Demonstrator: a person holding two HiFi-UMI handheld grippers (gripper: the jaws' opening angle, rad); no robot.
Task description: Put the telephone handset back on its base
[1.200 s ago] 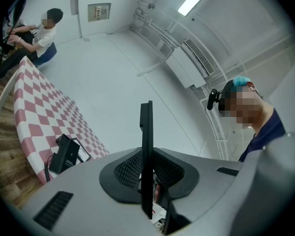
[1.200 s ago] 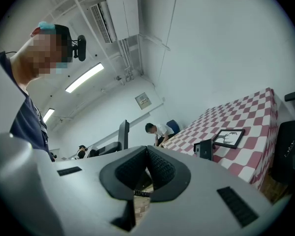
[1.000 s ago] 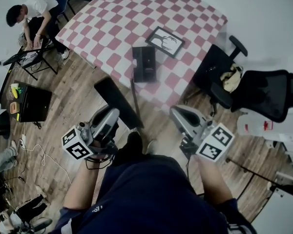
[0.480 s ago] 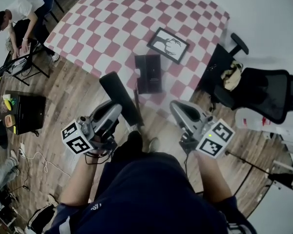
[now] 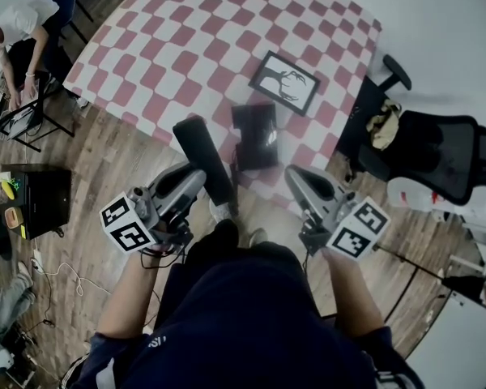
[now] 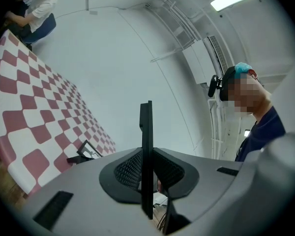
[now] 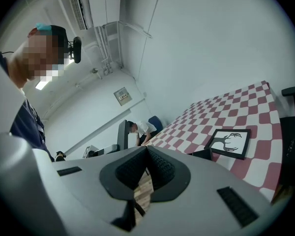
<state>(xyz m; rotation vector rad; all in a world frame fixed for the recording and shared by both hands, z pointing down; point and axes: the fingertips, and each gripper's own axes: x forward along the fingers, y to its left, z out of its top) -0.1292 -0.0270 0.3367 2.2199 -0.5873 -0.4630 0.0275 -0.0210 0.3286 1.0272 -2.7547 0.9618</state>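
Head view — left gripper [image 5: 196, 177] clamps the black telephone handset [image 5: 205, 159], held in the air with its far end at the near edge of the checked table [image 5: 170, 47]. It is just left of the telephone base [image 5: 255, 134] and not touching it. A framed picture [image 5: 285, 82] lies beyond the base. The right gripper [image 5: 294, 175] is short of the table.

Left gripper view — jaws pinch the handset edge-on.

Right gripper view — jaws together, nothing between them.

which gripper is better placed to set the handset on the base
Left. The left gripper is shut on the handset, near the base on the checkered table; the right gripper is shut and empty.
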